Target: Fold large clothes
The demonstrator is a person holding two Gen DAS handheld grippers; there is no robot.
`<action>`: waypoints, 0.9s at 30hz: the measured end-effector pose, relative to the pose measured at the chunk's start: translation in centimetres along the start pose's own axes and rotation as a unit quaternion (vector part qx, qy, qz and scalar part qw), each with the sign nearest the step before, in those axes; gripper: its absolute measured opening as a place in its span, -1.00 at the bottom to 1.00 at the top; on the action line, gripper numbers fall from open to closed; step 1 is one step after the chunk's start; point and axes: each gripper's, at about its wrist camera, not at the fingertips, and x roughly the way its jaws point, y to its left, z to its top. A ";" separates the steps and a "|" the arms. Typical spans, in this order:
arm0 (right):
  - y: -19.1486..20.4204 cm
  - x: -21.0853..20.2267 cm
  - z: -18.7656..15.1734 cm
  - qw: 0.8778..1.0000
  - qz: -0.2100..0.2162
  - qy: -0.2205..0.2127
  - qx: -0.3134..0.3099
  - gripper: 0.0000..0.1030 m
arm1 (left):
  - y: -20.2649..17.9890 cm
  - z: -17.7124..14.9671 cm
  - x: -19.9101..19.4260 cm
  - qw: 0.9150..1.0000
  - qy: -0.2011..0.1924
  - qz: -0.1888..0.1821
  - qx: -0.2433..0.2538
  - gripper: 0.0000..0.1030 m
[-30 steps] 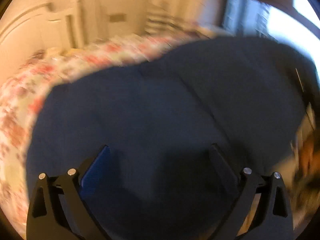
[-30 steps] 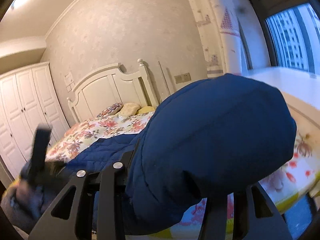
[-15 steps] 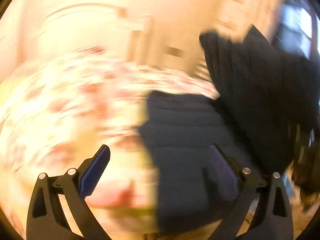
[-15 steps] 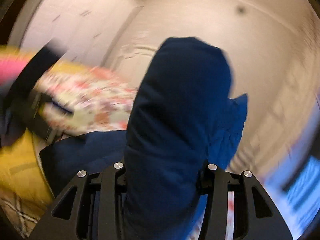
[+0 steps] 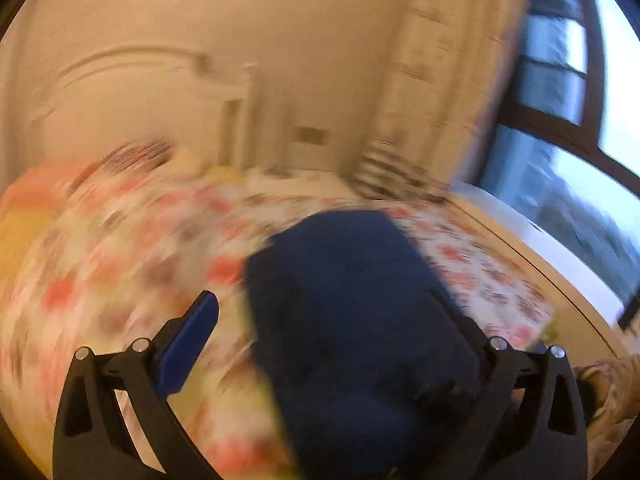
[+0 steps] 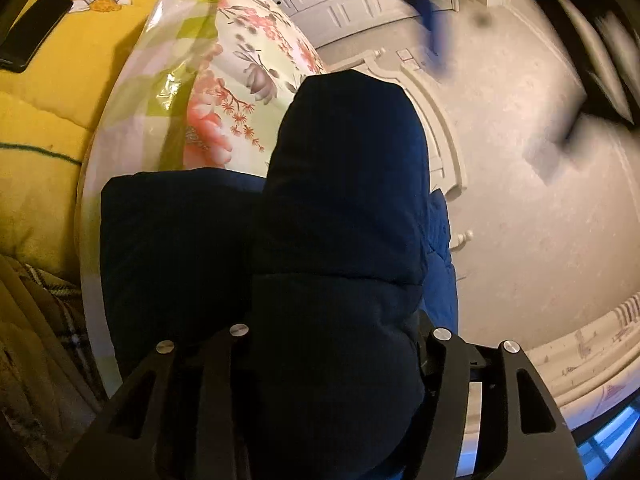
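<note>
Blue puffy coat (image 6: 344, 208) sits bunched between the right gripper (image 6: 336, 344) jaws, which have just been opening around it. It stretches straight ahead over the flowery bed (image 6: 248, 60). Left gripper (image 5: 320, 320) is wide and holds nothing, with the coat just in front. No readable writing shows.

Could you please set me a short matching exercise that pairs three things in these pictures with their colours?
Things:
1. jacket
2. phone
3. cushion

Colours:
A. yellow
B. navy blue
C. black

Pairs: 1-B, 2-C, 3-A
</note>
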 end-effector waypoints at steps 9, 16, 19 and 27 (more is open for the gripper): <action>-0.3 -1.5 -0.9 1.000 0.005 -0.017 0.016 0.16 | -1.2 1.7 19.5 0.976 0.204 0.047 0.058 0.96; -6.2 -5.9 -4.4 0.965 0.192 -0.103 0.143 0.34 | 5.0 -2.8 19.1 0.981 0.178 -0.004 -0.079 0.96; -11.6 -7.1 -7.9 0.902 0.288 -0.145 0.287 0.34 | 5.0 -3.3 18.3 0.981 0.174 0.022 -0.085 0.96; -21.5 -1.3 -16.5 0.829 0.208 -0.088 0.512 0.34 | 2.8 -2.4 16.9 0.980 0.165 0.108 -0.027 0.96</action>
